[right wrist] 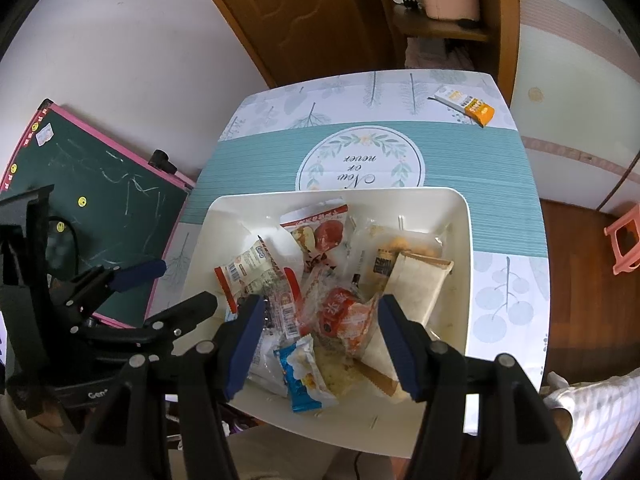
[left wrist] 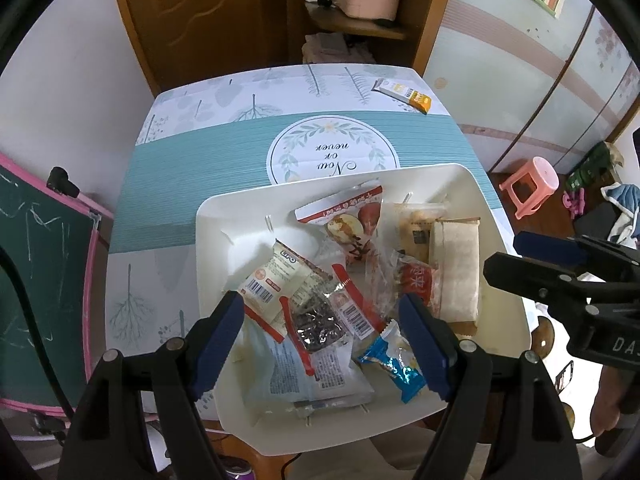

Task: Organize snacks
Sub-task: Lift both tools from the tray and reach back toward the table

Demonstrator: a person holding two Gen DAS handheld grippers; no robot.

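Already most snacks (left wrist: 320, 292) lie heaped in the white bin (left wrist: 480, 192) near the table's front edge, presumably gathered for sorting. Both the left gripper (left wrist: 322, 334) and right gripper (right wrist: 318, 338) hover above with fingers spread, pinching nothing. Only the right view shows one boxed snack (right wrist: 466, 104) well apart, clear of its neighbour.

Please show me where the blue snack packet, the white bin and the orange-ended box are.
blue snack packet (right wrist: 298, 380): right wrist view, wrapper middle.
white bin (right wrist: 460, 216): right wrist view, far right wall.
orange-ended box (left wrist: 404, 94): left wrist view, box middle.
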